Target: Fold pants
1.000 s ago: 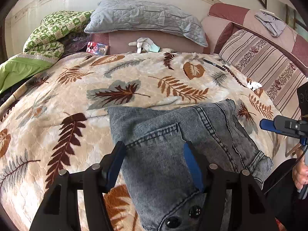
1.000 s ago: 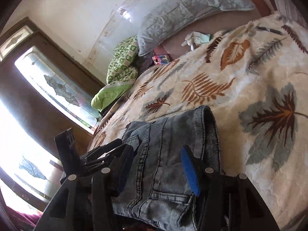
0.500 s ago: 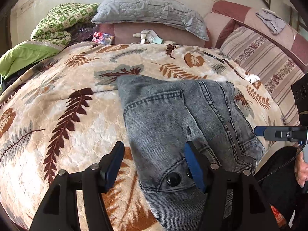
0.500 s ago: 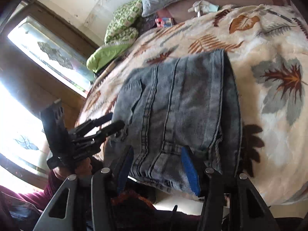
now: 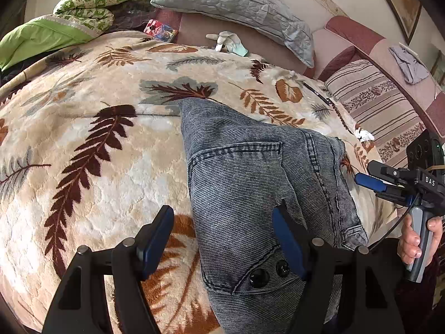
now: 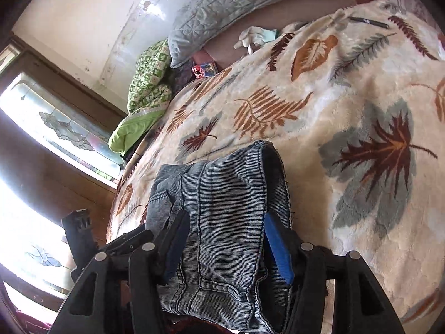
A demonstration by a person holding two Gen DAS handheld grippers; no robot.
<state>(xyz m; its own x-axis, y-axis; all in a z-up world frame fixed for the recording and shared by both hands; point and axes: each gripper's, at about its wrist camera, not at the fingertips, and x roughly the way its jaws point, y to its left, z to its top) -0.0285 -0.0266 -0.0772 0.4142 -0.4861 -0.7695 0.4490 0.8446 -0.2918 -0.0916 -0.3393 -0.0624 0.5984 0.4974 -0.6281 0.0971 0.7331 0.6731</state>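
Note:
Grey-blue jeans (image 5: 250, 183) lie folded on a leaf-print blanket (image 5: 91, 144), with two dark buttons near me. My left gripper (image 5: 222, 213) hangs over their near left edge, one finger above the blanket, the other above the denim. Its jaws are opening and the pads press on nothing. My right gripper (image 6: 226, 218) straddles the folded end of the jeans (image 6: 222, 194). Its jaws are opening too, with denim lying between the fingers but not pinched. In the left wrist view the right gripper (image 5: 364, 172) sits just off the jeans' right edge, held by a hand (image 5: 411, 239).
A grey pillow (image 5: 230, 0), a green quilt (image 5: 83, 8), a white glove (image 5: 225, 40) and a small colourful box (image 5: 161, 29) lie at the bed's head. A striped cushion (image 5: 372, 97) lines the right side. A pen (image 6: 367, 22) rests on the blanket. A window (image 6: 55, 128) is left.
The left jaws stand wider than before and that gripper has shifted and rolled, so the jeans lie farther ahead of it. The right gripper lifted away, then sank back close over the folded end.

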